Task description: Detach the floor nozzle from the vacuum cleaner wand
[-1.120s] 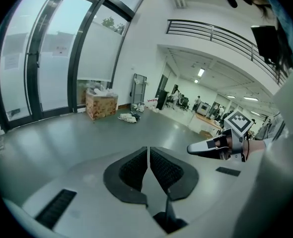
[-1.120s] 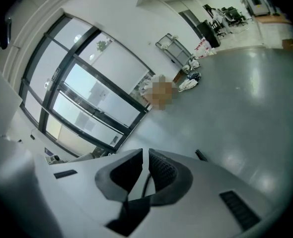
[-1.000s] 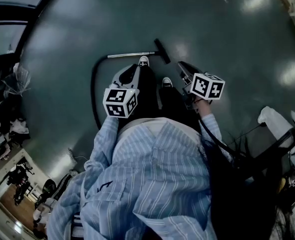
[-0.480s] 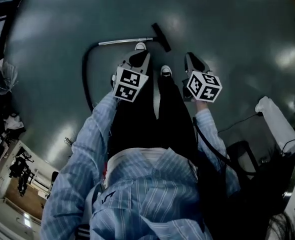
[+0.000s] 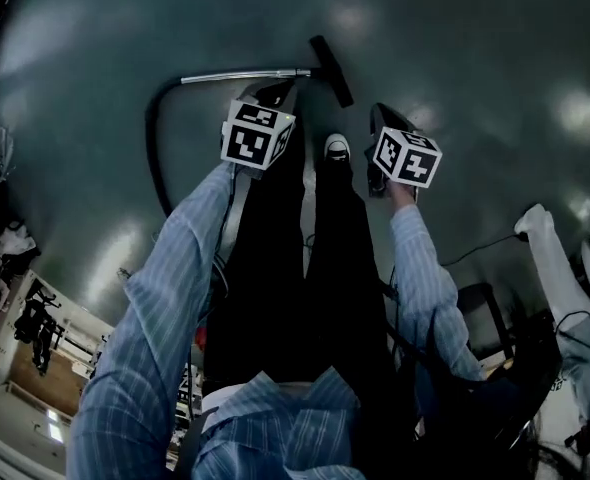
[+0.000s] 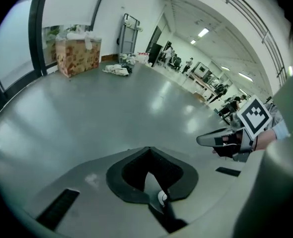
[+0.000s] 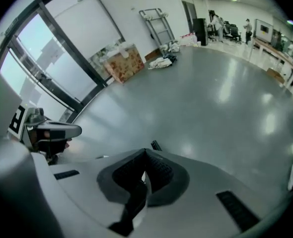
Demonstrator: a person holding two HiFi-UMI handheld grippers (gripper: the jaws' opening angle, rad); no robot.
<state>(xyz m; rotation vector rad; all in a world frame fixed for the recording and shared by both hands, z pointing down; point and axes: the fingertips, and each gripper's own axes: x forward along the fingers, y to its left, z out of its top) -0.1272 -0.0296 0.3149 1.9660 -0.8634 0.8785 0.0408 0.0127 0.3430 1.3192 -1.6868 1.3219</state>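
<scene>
Large open hall. Floor (image 6: 111, 103) grey, glossy, mirrors ceiling lights (image 6: 202, 32) as pale patches. Wall (image 6: 116, 14) white. Window (image 7: 25, 48) tall, dark-framed, daylight behind. Cardboard box (image 6: 77, 56) beside window, pale wrapping sticking out of top. Cloth heap (image 6: 117, 69) on floor near box. Trolley (image 6: 128, 31) upright at wall. Desks (image 6: 203, 86) and people (image 7: 217, 20) far off at hall's end. Lights run in strips along curved ceiling.

Glossy grey floor (image 5: 495, 38) — smooth, shiny metal wand (image 5: 245, 74), matt black plastic floor nozzle (image 5: 332, 71), striped cloth sleeve (image 5: 165, 288)
</scene>
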